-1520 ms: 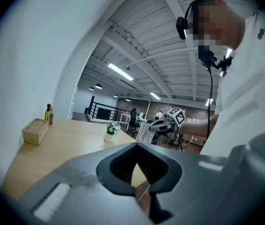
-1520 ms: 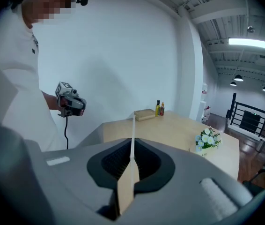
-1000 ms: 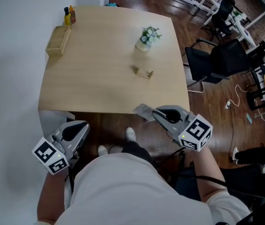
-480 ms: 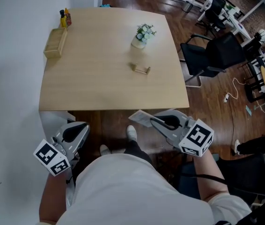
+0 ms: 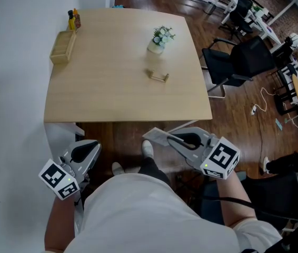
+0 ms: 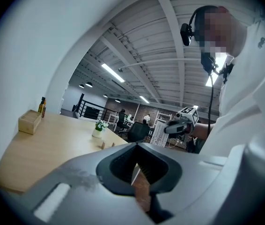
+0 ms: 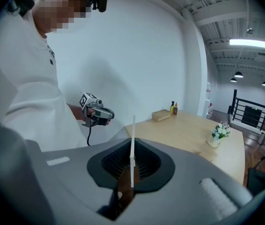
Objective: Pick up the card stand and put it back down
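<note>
Head view: the stand lies on the table, well apart from both grippers. The right gripper is clamped on a card. The left gripper is closed and empty. It seems the pick-up is not yet begun.

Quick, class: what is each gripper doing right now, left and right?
Left gripper: closed, nothing between its jaws.
Right gripper: closed on a thin white card.
</note>
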Demonstrator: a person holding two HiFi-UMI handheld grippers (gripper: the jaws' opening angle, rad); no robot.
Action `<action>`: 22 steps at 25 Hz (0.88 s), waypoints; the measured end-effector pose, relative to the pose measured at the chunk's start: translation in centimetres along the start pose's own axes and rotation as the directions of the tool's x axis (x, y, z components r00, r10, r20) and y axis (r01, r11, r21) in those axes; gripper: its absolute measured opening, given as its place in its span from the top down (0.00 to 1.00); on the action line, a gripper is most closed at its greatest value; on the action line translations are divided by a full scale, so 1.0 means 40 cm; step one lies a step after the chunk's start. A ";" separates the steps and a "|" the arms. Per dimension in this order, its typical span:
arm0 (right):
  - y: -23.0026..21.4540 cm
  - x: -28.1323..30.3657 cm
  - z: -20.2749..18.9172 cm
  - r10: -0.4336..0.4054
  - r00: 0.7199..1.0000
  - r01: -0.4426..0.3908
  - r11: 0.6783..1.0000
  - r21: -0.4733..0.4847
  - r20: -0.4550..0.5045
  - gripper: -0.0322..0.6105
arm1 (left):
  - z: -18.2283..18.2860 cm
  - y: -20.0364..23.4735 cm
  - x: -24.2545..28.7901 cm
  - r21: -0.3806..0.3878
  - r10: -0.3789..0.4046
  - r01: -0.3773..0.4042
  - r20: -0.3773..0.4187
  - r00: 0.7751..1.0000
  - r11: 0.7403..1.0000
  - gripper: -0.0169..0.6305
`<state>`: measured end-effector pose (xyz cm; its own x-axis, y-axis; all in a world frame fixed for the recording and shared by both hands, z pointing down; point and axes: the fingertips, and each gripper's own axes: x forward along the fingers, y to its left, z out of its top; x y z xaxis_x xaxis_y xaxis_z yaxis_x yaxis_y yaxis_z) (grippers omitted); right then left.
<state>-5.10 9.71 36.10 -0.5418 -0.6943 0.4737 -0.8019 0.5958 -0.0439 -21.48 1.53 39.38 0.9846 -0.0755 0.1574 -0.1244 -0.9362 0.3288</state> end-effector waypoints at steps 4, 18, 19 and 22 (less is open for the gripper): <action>0.004 -0.002 0.000 -0.002 1.000 0.002 1.000 -0.002 -0.004 0.92 | -0.004 -0.013 -0.006 0.037 0.006 -0.005 -0.010 1.000 0.999 0.97; -0.079 -0.005 -0.003 -0.014 1.000 0.014 1.000 -0.019 -0.004 0.92 | -0.014 -0.012 0.004 0.009 0.008 -0.008 -0.005 1.000 1.000 0.97; -0.097 -0.006 -0.004 -0.015 1.000 0.015 1.000 -0.019 -0.003 0.92 | -0.015 -0.010 0.008 0.006 0.013 -0.013 -0.007 1.000 1.000 0.97; -0.157 -0.006 -0.010 -0.016 1.000 0.016 1.000 -0.024 0.003 0.92 | -0.018 -0.001 0.023 -0.002 0.033 -0.033 -0.008 0.999 0.999 0.97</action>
<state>0.18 6.28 36.62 -0.5294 -0.7052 0.4717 -0.8045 0.5938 -0.0152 -20.65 1.75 40.17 0.9789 -0.1037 0.1760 -0.1572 -0.9324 0.3255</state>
